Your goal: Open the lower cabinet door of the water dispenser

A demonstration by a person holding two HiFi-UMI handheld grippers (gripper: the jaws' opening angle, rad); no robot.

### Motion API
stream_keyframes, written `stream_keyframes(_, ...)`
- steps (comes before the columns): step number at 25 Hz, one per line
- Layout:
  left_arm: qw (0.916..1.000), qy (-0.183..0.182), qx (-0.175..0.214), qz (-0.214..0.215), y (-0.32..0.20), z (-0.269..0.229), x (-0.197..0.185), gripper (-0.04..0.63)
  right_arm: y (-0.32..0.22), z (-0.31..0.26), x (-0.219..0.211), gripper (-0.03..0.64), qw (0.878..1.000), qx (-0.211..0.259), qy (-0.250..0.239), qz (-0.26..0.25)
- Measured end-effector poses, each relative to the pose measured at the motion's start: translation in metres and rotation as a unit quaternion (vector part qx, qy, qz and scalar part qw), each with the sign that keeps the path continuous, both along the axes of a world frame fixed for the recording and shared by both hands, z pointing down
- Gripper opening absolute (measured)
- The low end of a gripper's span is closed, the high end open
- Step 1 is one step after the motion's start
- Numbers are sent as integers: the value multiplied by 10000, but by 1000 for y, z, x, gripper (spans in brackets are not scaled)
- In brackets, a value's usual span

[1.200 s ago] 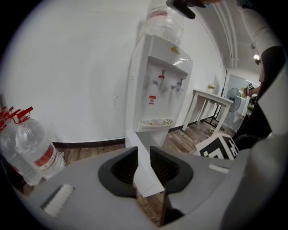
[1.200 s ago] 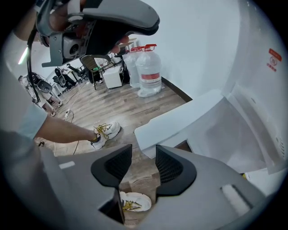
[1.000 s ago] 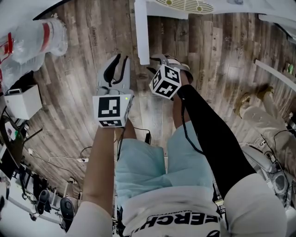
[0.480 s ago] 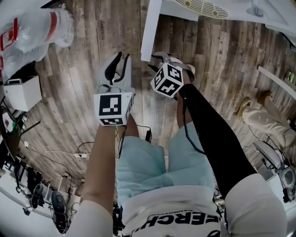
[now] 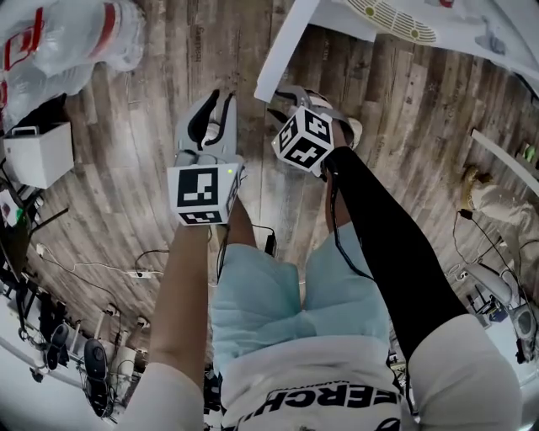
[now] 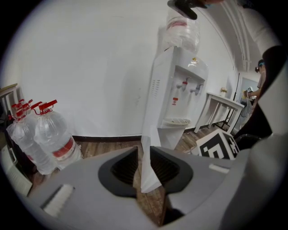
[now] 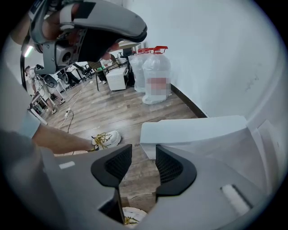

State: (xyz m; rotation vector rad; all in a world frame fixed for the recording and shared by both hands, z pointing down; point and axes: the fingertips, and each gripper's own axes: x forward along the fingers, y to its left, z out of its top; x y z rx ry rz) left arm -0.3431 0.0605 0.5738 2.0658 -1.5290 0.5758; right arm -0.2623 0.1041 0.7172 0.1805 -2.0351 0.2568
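you keep left gripper (image 5: 217,105) and right gripper (image 5: 276,109) open and empty, aimed at the swung-out cabinet door (image 5: 286,42), likely to grab its edge.

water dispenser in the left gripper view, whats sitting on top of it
A clear water bottle sits on top of the water dispenser. Its neck is out of sight in the dispenser's top, and a dark part in front covers its upper end.

Left tongs (image 5: 223,99) grey; marker cube (image 5: 202,195) black-white; right sleeve (image 5: 379,236) black; shorts (image 5: 253,307) pale-blue.
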Motion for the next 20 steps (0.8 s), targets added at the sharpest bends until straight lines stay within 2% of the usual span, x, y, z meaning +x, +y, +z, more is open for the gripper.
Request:
stream_keyframes(14, 9995, 36, -92, -315, 5, 10, -48, 87, -25, 0, -64, 166, 9991, 189, -118, -373)
stream_keyframes(20, 9991, 24, -87, -426, -2, 10, -66, 87, -52, -2, -85, 166, 9990, 308, -160, -282)
